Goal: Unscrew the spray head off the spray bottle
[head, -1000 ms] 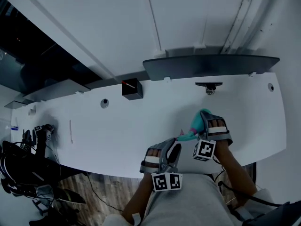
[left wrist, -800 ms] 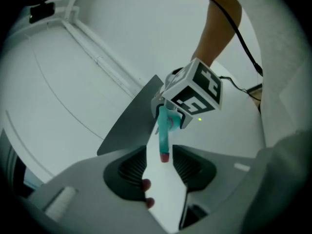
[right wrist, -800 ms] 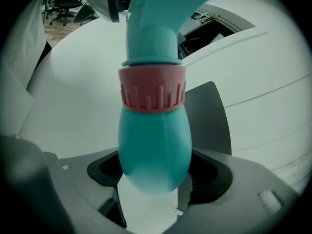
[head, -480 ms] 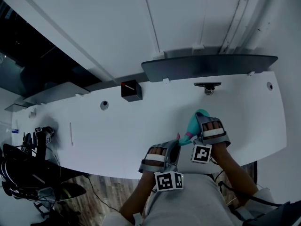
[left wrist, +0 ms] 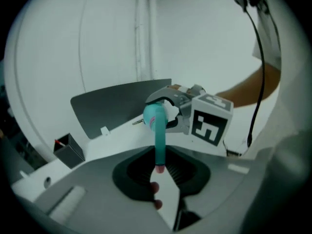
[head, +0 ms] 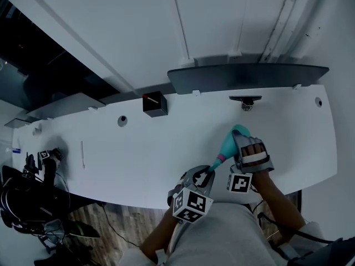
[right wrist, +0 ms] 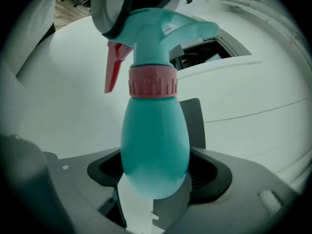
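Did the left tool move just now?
Yes. In the head view the left tool rolled, its marker cube swinging up toward the black box; its jaws have just been closing around the spray head.

table (head: 138, 148): white, curved | floor (head: 119, 218): wood planks | wall (head: 222, 21): white | black box (head: 155, 105): on table's far side

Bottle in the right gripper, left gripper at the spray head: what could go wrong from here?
1. The left gripper, whose jaws have just been closing, seems to pinch only the nozzle end of the spray head, far from the pink collar; twisting may slip or strain it.
2. The right gripper holds the smooth rounded bottle near its base, so the bottle may spin with the head.
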The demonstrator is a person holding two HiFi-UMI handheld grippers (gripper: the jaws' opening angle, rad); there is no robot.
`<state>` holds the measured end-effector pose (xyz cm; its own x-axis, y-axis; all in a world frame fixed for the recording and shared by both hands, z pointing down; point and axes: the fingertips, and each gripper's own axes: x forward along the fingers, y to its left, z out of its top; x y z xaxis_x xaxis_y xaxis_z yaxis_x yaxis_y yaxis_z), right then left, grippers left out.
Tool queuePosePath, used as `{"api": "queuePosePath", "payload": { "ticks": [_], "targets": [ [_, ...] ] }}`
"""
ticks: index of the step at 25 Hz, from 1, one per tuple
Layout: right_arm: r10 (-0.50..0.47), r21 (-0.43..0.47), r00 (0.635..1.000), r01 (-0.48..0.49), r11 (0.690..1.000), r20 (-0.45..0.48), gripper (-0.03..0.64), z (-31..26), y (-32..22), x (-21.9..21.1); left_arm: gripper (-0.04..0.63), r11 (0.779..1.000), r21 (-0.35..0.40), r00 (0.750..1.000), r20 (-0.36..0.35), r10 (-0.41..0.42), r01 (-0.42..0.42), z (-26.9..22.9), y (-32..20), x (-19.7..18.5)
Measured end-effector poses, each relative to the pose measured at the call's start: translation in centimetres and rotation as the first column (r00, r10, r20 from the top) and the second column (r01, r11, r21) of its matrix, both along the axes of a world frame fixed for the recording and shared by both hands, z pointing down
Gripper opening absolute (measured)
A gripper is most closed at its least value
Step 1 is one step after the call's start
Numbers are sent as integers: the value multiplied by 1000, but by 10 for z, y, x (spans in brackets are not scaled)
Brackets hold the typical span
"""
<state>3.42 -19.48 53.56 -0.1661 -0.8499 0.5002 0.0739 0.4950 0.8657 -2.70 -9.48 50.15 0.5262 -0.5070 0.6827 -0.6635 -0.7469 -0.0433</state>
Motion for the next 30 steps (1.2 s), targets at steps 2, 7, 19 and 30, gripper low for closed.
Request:
{"api": "queuePosePath", "payload": {
  "ticks": [2,7,19,30],
  "targets": [
    [-12,67,1000,12,998,1,394,-10,-4,0,61,990,-118,983,-163,-89,70,-3,1,2],
    [-44,208,998,32,978,53,394,-37,-11,-2,64,837,-546,636,-631,-444,43,-24,3,14],
    [-66,28,995,64,998,78,394,-8,-16,-6,211,950,-313,796,-571,-203,18,-43,15,3],
    [-203,-585,979,177,791,22,394,63,40,-12,222,773,252,687,661,302,-582,-22,11,-22]
  ]
}}
